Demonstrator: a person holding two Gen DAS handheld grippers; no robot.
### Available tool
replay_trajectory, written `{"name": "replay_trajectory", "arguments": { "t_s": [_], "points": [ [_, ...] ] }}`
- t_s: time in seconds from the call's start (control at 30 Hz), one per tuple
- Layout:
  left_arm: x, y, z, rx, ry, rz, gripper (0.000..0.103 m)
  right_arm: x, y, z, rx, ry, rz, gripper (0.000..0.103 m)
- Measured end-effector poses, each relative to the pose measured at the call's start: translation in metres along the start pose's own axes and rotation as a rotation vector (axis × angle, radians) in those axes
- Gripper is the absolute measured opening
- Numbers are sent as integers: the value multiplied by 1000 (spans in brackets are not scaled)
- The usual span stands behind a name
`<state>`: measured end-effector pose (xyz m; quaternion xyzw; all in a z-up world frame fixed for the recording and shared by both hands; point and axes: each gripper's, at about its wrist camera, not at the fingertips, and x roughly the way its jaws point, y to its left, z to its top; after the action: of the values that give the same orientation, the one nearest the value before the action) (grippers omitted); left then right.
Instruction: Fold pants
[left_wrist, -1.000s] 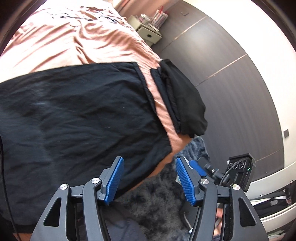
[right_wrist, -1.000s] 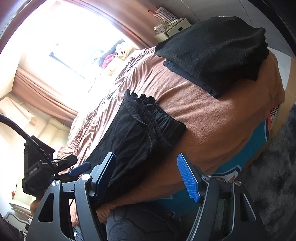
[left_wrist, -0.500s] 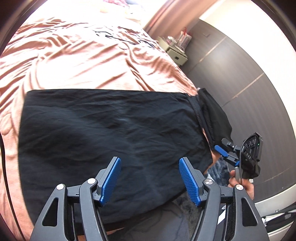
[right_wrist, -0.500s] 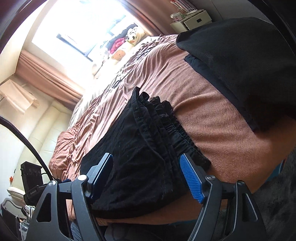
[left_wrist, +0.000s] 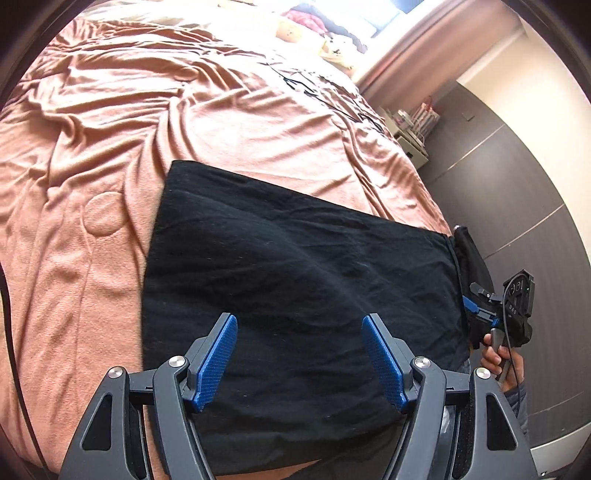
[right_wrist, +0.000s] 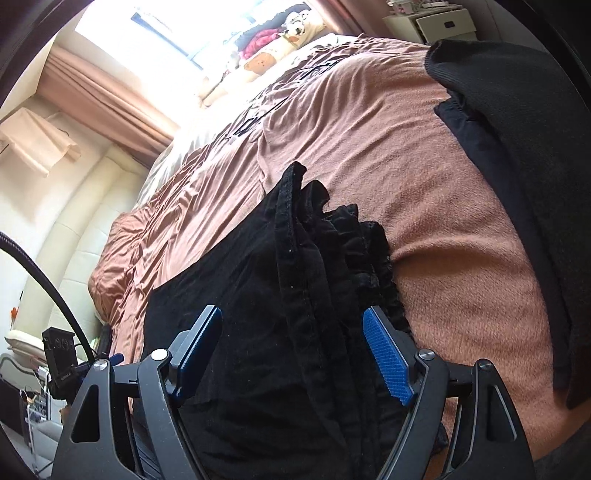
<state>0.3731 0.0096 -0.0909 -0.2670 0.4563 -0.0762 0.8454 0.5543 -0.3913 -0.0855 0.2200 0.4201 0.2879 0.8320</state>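
device on right claw (left_wrist: 517, 299): a few pale characters on the black box, looks like "DAS" running sideways, not 100% sure
device on left claw (right_wrist: 61, 347): pale marks on the dark face, maybe "1.00" or similar, too blurry to call
lower strip of that device (right_wrist: 66, 376): tiny white word, unreadable
bedspread (left_wrist: 332, 99): black scribbly print across the pink fabric, could be lettering, can't make out a single word
cushions by the window (right_wrist: 266, 59): pictures only, no readable text
bedside cabinet (right_wrist: 439, 22): nothing legible
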Motion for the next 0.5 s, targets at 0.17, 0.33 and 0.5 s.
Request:
{"name": "replay_trajectory", "arguments": {
  "t_s": [0.17, 0.33, 0.5],
  "points": [
    [-5, 30, -3, -57, -17, 33, 72, 24, -2, 18, 3, 67, 51, 78],
    [-7, 55, -10, -108, -17, 68, 72, 41, 6, 29, -31, 119, 90, 74],
    [-2, 68, -17, -132, 9, 99, 72, 46, 23, 35, -127, 154, -48, 14]
  ]
}}
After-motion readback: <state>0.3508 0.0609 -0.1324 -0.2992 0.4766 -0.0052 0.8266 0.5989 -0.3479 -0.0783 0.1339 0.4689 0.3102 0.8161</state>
